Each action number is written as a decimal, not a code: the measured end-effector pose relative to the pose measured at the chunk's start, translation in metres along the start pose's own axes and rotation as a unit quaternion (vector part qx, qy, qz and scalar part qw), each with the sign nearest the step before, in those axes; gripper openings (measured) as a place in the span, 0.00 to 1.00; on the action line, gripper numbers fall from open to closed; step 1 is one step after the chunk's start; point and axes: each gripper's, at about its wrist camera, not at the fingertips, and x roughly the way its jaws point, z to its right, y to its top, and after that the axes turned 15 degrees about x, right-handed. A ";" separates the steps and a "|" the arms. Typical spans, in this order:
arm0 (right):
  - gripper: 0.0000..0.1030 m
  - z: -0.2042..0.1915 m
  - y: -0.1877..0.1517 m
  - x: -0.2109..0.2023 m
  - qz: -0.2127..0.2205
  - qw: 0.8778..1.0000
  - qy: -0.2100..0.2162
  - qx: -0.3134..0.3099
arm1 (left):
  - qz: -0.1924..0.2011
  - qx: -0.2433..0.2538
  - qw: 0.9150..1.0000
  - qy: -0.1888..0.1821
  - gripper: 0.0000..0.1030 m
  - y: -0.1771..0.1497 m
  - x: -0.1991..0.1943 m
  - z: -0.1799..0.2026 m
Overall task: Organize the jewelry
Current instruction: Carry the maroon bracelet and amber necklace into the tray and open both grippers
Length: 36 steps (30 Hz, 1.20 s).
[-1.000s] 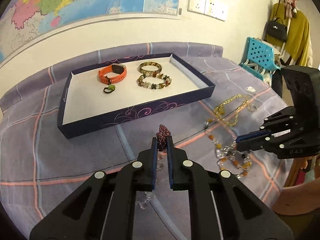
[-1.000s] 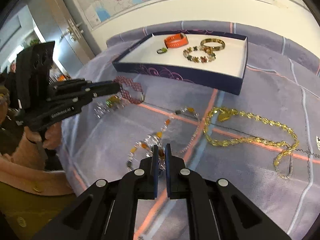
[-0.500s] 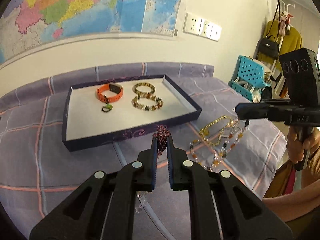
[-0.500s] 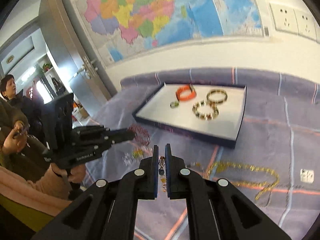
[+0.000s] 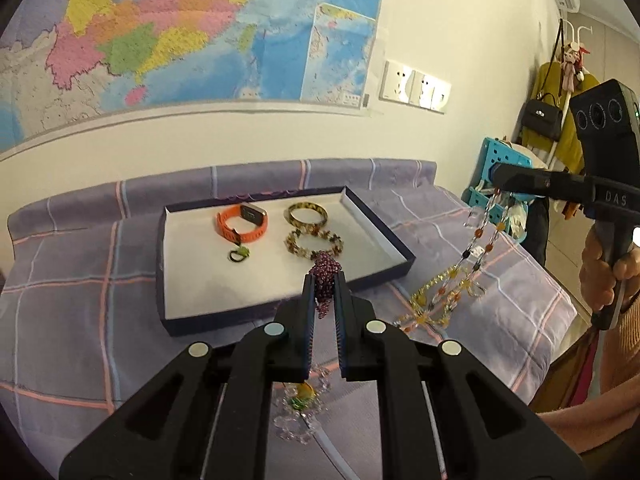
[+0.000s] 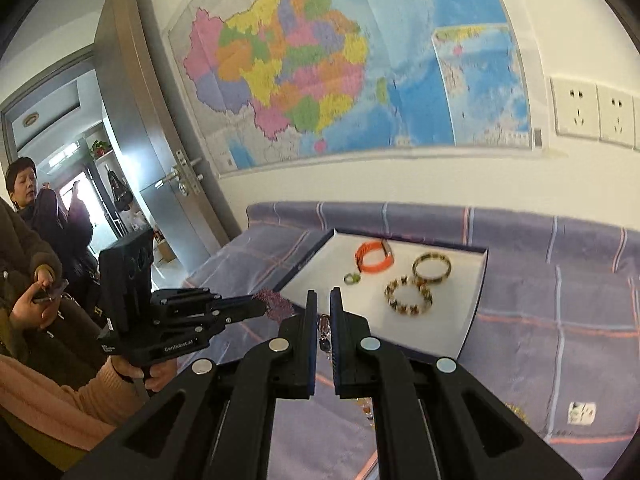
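Left hand-held gripper [image 5: 324,280]: pinching purple beaded bracelet [image 5: 326,276].
Right hand-held gripper [image 6: 323,300]: pinching bead necklace [image 5: 476,248], dangling.
Tray [image 5: 160,280]: mid-bed [image 5: 60,300], unobstructed.

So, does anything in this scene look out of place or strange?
Yes. A gold chain necklace still lies loose on the checked bedspread, outside the tray. The beaded necklace hangs from the right gripper, its lower end tangled over the chain.

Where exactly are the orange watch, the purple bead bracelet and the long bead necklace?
orange watch [image 5: 241,224]: left wrist view, on its band.
purple bead bracelet [image 5: 325,276]: left wrist view, beads between the fingers.
bead necklace [image 5: 476,240]: left wrist view, on the hanging strand.
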 end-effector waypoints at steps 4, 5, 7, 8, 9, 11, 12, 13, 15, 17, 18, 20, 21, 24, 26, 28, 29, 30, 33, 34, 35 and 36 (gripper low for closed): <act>0.05 -0.007 0.018 -0.004 0.017 1.000 0.000 -0.012 | 0.004 0.004 1.000 0.005 0.10 0.005 -0.002 -0.006; 0.05 -0.009 0.023 -0.004 0.022 1.000 0.000 -0.016 | 0.005 0.005 1.000 0.006 0.10 0.007 -0.002 -0.007; 0.05 -0.011 0.030 -0.005 0.029 0.999 0.000 -0.017 | 0.006 0.006 1.000 0.006 0.10 0.010 -0.001 -0.010; 0.04 -0.011 0.034 -0.005 0.032 0.999 0.001 -0.018 | 0.007 0.006 1.000 0.007 0.10 0.012 -0.001 -0.012; 0.05 -0.012 0.037 -0.006 0.035 0.999 0.000 -0.019 | 0.007 0.006 1.000 0.007 0.10 0.013 0.000 -0.013; 0.05 -0.013 0.044 -0.005 0.040 0.999 0.004 -0.019 | 0.007 0.006 1.000 0.008 0.10 0.015 0.001 -0.016; 0.05 -0.014 0.049 -0.004 0.044 0.999 0.003 -0.020 | 0.007 0.006 1.000 0.009 0.10 0.016 0.002 -0.018; 0.05 -0.015 0.052 -0.004 0.046 0.999 0.002 -0.021 | 0.007 0.006 1.000 0.010 0.10 0.018 0.003 -0.019; 0.05 -0.015 0.060 -0.001 0.050 0.998 0.000 -0.024 | 0.007 0.006 1.000 0.011 0.10 0.022 0.005 -0.023; 0.04 -0.016 0.066 0.002 0.053 0.998 -0.001 -0.026 | 0.007 0.007 1.000 0.015 0.10 0.025 0.007 -0.026; 0.05 -0.015 0.070 0.004 0.055 0.998 -0.002 -0.025 | 0.007 0.007 1.000 0.016 0.10 0.026 0.008 -0.027; 0.05 -0.012 0.077 0.008 0.056 0.998 -0.002 -0.022 | 0.005 0.007 1.000 0.019 0.10 0.028 0.012 -0.031; 0.05 -0.011 0.081 0.011 0.057 0.998 -0.003 -0.020 | 0.005 0.007 1.000 0.019 0.10 0.029 0.013 -0.032; 0.05 -0.006 0.089 0.021 0.056 0.998 -0.005 -0.013 | 0.001 0.006 1.000 0.022 0.10 0.030 0.019 -0.038; 0.05 -0.002 0.091 0.029 0.053 0.999 -0.010 -0.008 | -0.003 0.004 1.000 0.023 0.10 0.031 0.024 -0.043; 0.05 0.004 0.093 0.038 0.046 0.999 -0.011 0.000 | -0.007 0.002 1.000 0.022 0.10 0.031 0.029 -0.047; 0.05 0.006 0.095 0.044 0.043 0.999 -0.012 0.004 | -0.009 0.002 1.000 0.022 0.10 0.031 0.032 -0.049; 0.04 0.009 0.095 0.049 0.039 0.999 -0.012 0.007 | -0.013 0.000 1.000 0.022 0.10 0.031 0.036 -0.051; 0.05 0.015 0.095 0.063 0.028 0.999 -0.013 0.016 | -0.020 -0.002 1.000 0.022 0.10 0.029 0.044 -0.054; 0.05 0.017 0.094 0.066 0.025 0.999 -0.012 0.017 | -0.023 -0.004 1.000 0.020 0.10 0.028 0.047 -0.055; 0.05 0.019 0.094 0.071 0.019 1.000 -0.011 0.021 | -0.024 -0.005 1.000 0.018 0.10 0.027 0.049 -0.056; 0.04 0.020 0.094 0.072 0.017 1.000 -0.011 0.022 | -0.028 -0.007 0.999 0.018 0.10 0.026 0.053 -0.058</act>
